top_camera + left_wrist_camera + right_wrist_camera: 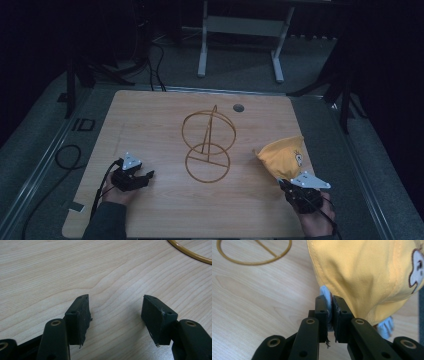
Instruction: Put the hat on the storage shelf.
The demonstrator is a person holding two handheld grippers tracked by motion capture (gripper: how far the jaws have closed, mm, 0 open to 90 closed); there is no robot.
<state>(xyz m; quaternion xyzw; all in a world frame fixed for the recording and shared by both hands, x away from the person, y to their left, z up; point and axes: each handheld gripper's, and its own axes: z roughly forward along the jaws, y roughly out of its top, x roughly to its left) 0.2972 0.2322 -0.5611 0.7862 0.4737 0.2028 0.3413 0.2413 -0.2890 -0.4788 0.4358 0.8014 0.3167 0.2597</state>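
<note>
Both hands low: right gripper pinches yellow cap.

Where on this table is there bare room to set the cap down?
Free: the far-left table corner beyond the left gripper, the near strip between the two grippers, and the far-right corner by the grommet hole. Crowded: the middle, taken by the wire stand, and the right edge, where the right gripper holds the cap.

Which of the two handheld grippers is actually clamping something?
The right gripper: its jaws are shut on the yellow cap at its pale blue edge. The left gripper has its jaws apart over bare wooden table.
</note>
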